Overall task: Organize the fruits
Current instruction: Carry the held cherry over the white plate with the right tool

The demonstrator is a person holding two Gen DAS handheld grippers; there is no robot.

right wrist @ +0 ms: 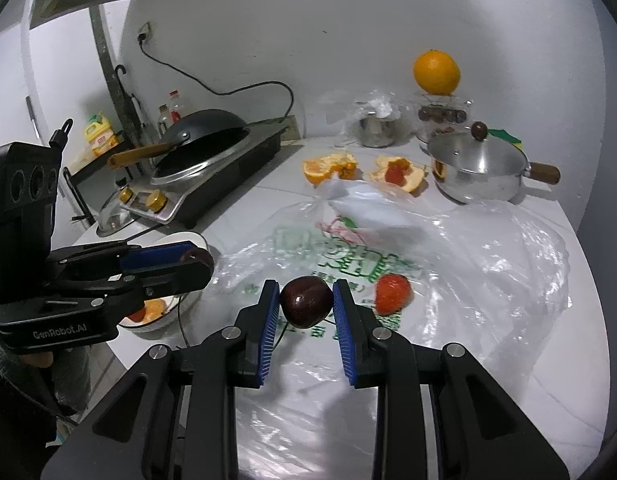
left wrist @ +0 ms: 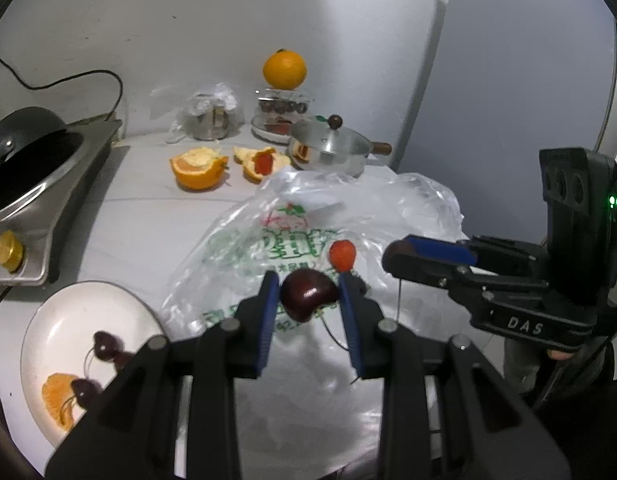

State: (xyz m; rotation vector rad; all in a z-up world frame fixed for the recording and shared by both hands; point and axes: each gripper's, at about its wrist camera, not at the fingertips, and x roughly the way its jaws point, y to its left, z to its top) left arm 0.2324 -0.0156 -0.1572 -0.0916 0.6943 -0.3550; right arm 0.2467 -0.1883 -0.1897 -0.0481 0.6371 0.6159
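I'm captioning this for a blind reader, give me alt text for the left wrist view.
The left gripper pinches a dark cherry above a printed plastic bag where a strawberry lies. A white plate of cherries and orange segments sits lower left; the right gripper enters from the right.

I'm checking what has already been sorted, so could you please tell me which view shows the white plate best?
The left wrist view: the plate shows nearly whole, holding cherries and orange segments. In the right wrist view the left gripper covers most of it, leaving only rim and some orange.
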